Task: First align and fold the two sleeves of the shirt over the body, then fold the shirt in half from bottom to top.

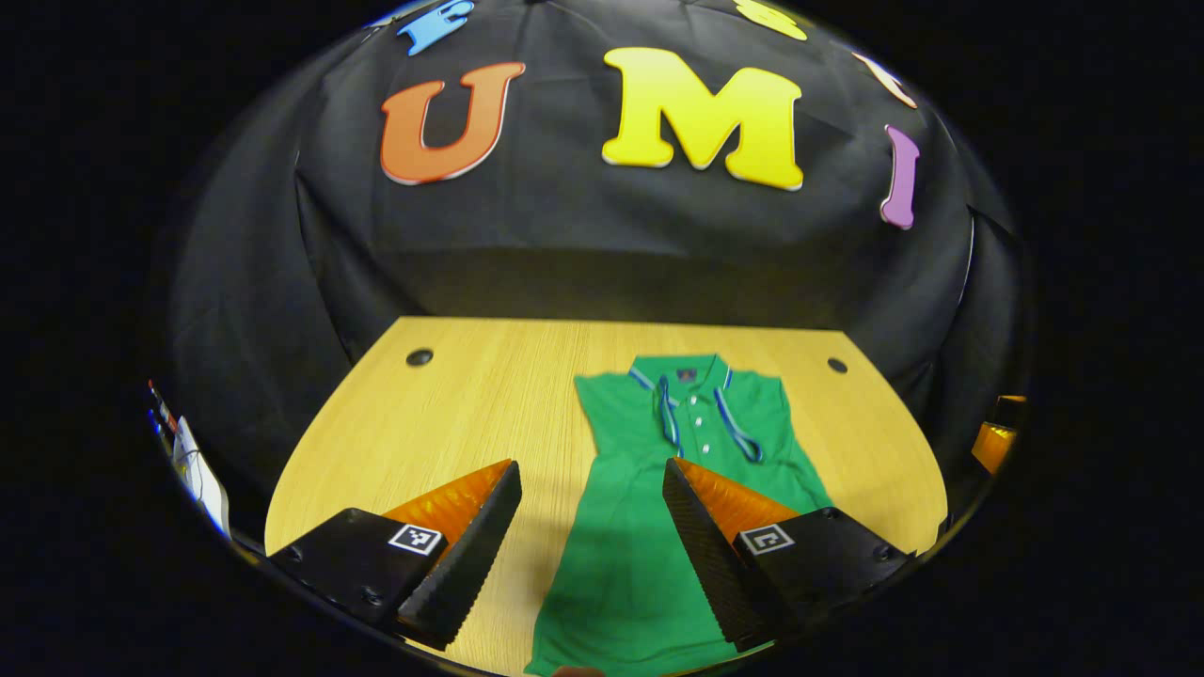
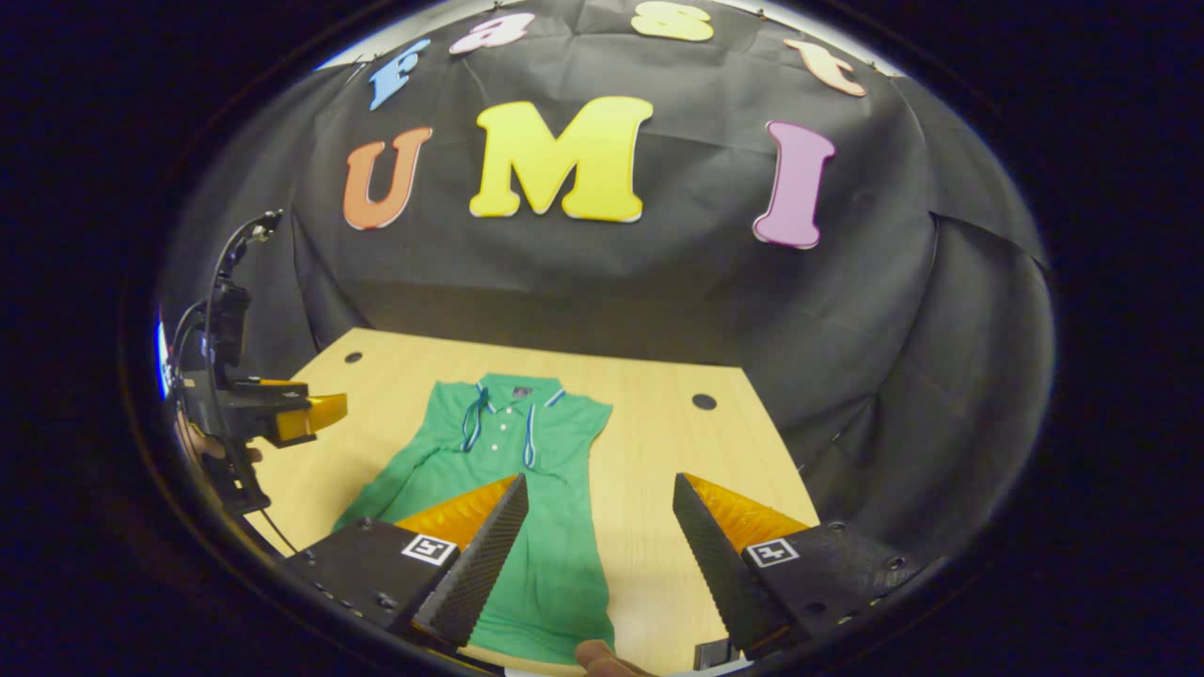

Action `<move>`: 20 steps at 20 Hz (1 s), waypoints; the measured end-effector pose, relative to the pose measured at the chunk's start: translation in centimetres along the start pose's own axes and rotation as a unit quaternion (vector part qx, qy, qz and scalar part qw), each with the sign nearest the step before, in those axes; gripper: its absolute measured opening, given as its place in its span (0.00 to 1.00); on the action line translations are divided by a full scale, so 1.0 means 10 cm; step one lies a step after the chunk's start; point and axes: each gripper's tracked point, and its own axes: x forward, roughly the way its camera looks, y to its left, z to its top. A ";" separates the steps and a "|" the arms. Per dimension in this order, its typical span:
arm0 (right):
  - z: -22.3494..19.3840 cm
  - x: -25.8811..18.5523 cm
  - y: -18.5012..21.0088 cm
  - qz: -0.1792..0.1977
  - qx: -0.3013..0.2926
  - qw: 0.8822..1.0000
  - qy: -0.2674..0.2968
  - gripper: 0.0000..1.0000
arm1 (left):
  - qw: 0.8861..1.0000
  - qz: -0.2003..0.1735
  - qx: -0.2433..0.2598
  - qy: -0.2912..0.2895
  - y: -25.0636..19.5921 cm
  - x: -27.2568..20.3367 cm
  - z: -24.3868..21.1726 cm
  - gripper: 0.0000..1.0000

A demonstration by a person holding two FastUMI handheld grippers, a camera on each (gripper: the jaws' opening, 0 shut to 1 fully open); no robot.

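The green short-sleeved polo shirt with blue-and-white striped collar and placket point(image 1: 640, 527) lies flat, collar away from the person, on the pale wood-grain table point(image 1: 470, 404); its sleeves look already tucked in, giving a narrow, roughly rectangular outline, though I cannot tell how neatly they meet.

The left gripper point(image 1: 591, 545) hovers with its jaws spread wide and empty, the shirt's left edge at about 1 o'clock from its gap. The right gripper point(image 2: 600, 555) hangs equally wide and empty, the shirt's right edge at 11 o'clock.

The knit looks soft, thin and limp, so the bottom-to-top fold could go wrong if the ribbed fingers point(image 2: 480, 555) pinch only the top layer: tucked sleeves may slide out. Uneven lifting of the two hem corners would skew the fold, and the smooth table may let the whole shirt drag toward 12 o'clock.
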 end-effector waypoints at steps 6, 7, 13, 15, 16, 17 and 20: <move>-1.57 0.33 0.03 0.015 -0.045 0.980 0.191 0.98 | 0.974 -0.003 -0.057 0.220 0.14 -0.21 -1.86 0.99; -1.82 0.29 0.02 0.015 -0.043 0.974 0.223 0.96 | 0.969 -0.006 -0.051 0.241 0.13 -0.29 -2.02 0.99; -2.61 0.05 -0.12 0.004 0.017 0.934 0.357 0.98 | 0.952 0.003 -0.017 0.306 0.12 -0.60 -2.47 0.98; -2.69 0.00 -0.08 0.010 0.026 0.927 0.373 0.96 | 0.949 0.006 -0.013 0.315 0.07 -0.62 -2.40 0.92; -2.73 -0.01 -0.05 0.016 0.024 0.925 0.380 0.94 | 0.949 0.007 -0.014 0.316 0.05 -0.62 -2.37 0.91; -2.75 0.01 -0.06 0.013 0.018 0.924 0.381 0.95 | 0.949 0.008 -0.016 0.316 0.02 -0.62 -2.34 0.89; -2.76 0.06 0.01 0.026 0.030 0.924 0.382 0.94 | 0.951 0.003 -0.008 0.310 -0.08 -0.64 -2.21 0.84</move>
